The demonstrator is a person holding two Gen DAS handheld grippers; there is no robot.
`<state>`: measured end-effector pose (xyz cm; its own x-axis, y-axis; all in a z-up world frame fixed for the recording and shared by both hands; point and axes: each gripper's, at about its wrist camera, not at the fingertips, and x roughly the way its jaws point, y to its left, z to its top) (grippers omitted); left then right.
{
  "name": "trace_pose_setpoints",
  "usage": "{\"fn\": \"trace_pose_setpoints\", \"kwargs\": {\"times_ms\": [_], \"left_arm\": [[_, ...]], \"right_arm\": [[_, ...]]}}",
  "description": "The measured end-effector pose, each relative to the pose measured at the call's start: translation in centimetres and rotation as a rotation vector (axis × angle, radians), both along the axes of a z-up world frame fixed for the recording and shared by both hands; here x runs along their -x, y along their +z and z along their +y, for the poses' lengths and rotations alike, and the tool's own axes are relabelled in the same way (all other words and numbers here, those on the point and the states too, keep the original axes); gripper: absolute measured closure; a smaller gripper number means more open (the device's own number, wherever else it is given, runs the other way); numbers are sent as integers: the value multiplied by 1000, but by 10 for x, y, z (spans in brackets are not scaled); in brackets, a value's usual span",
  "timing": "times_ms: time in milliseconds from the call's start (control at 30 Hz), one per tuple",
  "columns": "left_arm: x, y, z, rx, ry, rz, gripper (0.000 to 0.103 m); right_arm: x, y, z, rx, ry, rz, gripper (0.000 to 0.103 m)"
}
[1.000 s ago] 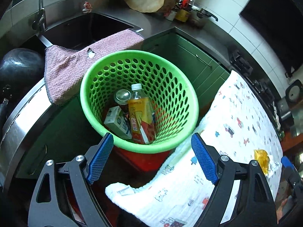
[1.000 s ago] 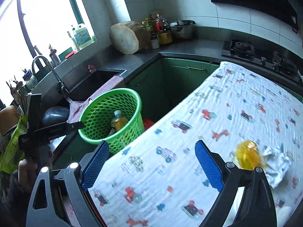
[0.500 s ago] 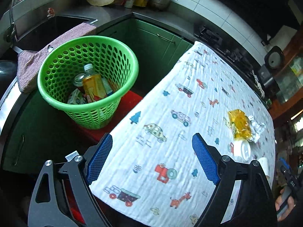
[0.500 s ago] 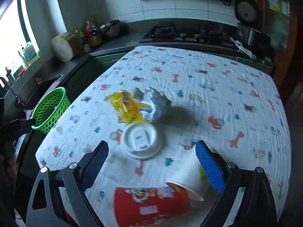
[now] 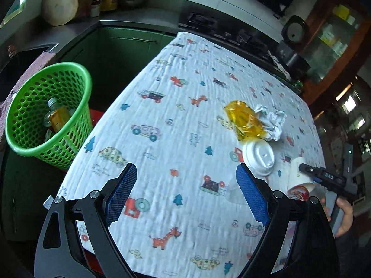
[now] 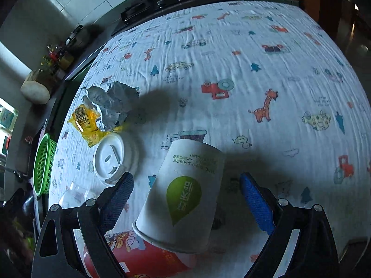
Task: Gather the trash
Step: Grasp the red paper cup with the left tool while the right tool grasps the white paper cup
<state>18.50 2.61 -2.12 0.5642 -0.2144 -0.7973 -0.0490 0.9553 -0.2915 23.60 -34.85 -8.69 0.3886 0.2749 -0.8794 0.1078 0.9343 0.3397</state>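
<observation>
Your right gripper [image 6: 185, 199] is spread wide, and between its jaws lies the white paper cup [image 6: 185, 194], tipped on its side with the open rim toward you. The blue pads [image 6: 255, 206] stand clear of it on both sides, so nothing is gripped yet. Just under the cup's rim, nearest you, lies a red printed cup [image 6: 143, 254]; whether the two touch is hard to tell from this angle.

A little ahead and to the left of the right gripper sits the white plastic lid [image 6: 113, 157], flat on the tablecloth [image 6: 278, 92]. Beyond it, the yellow wrapper [image 6: 87, 122] and the crumpled foil [image 6: 111, 102] lie touching each other.

Your left gripper [image 5: 185, 194] is also fully open and holds nothing, hovering over bare printed cloth. From it, the lid [image 5: 259, 156] is just ahead to the right, with the wrapper [image 5: 245, 122] and foil [image 5: 271, 122] beyond.

Far off to its left, below the table edge, stands the green basket [image 5: 76, 74]. It already holds a bottle [image 5: 58, 115] and at least one other item, so part of the collecting looks done. By my count five pieces remain on the table: two cups, lid, wrapper and foil. The white cup looks like the piece in hand.
</observation>
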Motion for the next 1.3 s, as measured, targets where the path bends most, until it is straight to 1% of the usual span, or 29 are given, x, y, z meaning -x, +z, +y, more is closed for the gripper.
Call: {"fn": "trace_pose_setpoints", "kwargs": {"times_ms": [67,200,233,300,367,500,600,667,700,767,833,933,1033,1133,1300], "left_arm": [[-3,2,-17,2,-63,-7,12],[-8,6,-52,4,-200,-12,12],[-9,7,-61,-3,-234,-15,12],[-10,10,-80,-12,-299,-22,12],[-10,13,-99,-16,-372,-29,10],[-7,14,-135,-36,-512,-33,9],[-7,13,-163,-38,-622,-23,9],[-6,12,-180,-53,-689,-24,9],[-5,10,-189,-53,-733,-17,9],[-7,2,-207,-84,-782,10,9],[-6,-7,-225,-99,-857,42,9],[-4,-21,-246,-132,-930,78,9],[-3,-34,-259,-157,-967,116,9],[-4,-43,-266,-171,-982,142,10],[-5,-54,-274,-217,-998,164,11]], "right_arm": [[-2,-5,1,-32,-9,22,19],[-4,-11,7,-43,-10,46,24],[-3,-12,7,-46,-13,50,32],[-2,-15,4,-62,-24,60,40],[0,-16,0,-75,-35,56,41],[6,-8,-7,-79,-45,32,43],[12,2,-13,-65,-57,-3,44],[16,8,-17,-54,-62,-23,44],[18,11,-19,-57,-66,-29,44],[22,15,-24,-53,-75,-43,44],[27,17,-30,-57,-88,-53,44],[33,20,-40,-67,-108,-65,44],[38,22,-46,-73,-118,-75,44],[43,27,-50,-76,-127,-90,44],[50,34,-55,-69,-131,-108,44]]}}
